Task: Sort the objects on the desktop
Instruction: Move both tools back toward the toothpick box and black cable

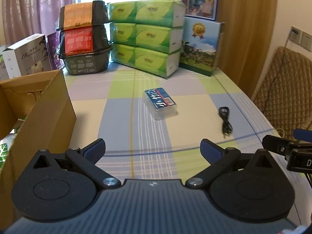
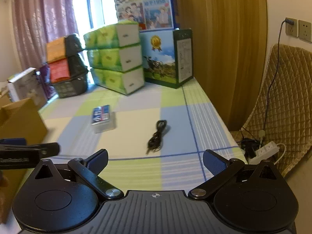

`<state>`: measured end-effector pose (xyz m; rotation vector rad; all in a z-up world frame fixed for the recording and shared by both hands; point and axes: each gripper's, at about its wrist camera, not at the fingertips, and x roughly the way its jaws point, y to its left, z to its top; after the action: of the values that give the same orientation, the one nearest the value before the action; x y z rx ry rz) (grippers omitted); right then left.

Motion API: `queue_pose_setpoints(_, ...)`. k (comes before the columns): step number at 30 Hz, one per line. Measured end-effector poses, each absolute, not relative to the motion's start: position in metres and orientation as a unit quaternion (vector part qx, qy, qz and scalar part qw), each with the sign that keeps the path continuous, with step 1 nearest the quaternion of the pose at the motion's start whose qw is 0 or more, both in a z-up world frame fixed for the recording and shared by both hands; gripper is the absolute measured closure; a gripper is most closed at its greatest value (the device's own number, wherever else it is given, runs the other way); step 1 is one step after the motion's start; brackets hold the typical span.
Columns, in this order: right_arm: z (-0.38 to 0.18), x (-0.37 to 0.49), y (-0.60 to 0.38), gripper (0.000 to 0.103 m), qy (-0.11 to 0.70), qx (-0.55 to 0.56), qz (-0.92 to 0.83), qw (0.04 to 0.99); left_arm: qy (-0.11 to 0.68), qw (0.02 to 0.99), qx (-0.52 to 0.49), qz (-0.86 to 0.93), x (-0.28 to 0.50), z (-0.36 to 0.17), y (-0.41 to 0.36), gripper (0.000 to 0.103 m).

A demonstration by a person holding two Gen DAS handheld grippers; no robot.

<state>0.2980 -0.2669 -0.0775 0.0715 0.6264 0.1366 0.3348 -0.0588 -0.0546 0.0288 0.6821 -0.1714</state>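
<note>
Grippers both empty, jaws spread wide. My left gripper [image 1: 153, 148] hangs over the near part of the checked tablecloth [image 1: 120, 117], nothing between the blue pads. My right gripper [image 2: 155, 159] is the same: fingers far apart, holding nothing, also above the near edge of the cloth.

Task stuff on the table: clear plastic card box [image 1: 161, 103] w/ a blue-and-red label lies flat mid-table, ahead of the left gripper and well apart from it. Black cable [image 1: 225, 121], coiled in a loose bundle, lies to the right of the card box, apart from it; in the right wrist view it sits just ahead of my right gripper, between the two fingers' lines, not touching.

Cardboard box [image 1: 48, 113] stands open at the left edge of the table, flaps up; some green-printed packaging shows inside, can't tell what exactly.

Back of table, L to R: white humidifier box [image 1: 27, 55], stacked black trays [image 1: 85, 39] w/ orange and red labels, green tissue packs [image 1: 148, 37] piled three high, blue milk carton box [image 1: 200, 46]. Right wrist view is a bit blurred on the left side.
</note>
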Motion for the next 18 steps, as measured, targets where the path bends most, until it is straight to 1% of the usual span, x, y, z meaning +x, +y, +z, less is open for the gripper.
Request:
queue_pose_setpoints(7,-0.1,0.337,-0.269,0.003,0.304,0.04,0.06,0.95,0.344,0.935,0.003,-0.088,0.362,-0.07,-0.063,0.001)
queue_pose_setpoints(10,-0.106,0.349,-0.265,0.006,0.3,0.04,0.057,0.951,0.336,0.938,0.006,-0.087,0.374,-0.068,-0.064,0.001)
queue_pose_setpoints(12,-0.111,0.359,-0.263,0.012,0.304,0.046,0.059,0.95,0.331,0.94,0.0,-0.088,0.382,-0.068,-0.063,0.002)
queue_pose_setpoints(16,-0.121,0.375,-0.257,0.019,0.307,0.045,0.067,0.948,0.338,0.938,-0.015,-0.082,0.394,-0.073,-0.058,0.002)
queue_pose_setpoints(18,-0.128,0.383,-0.254,0.026,0.311,0.044,0.071,0.947,0.34,0.937,-0.01,-0.081,0.399,-0.077,-0.059,0.001)
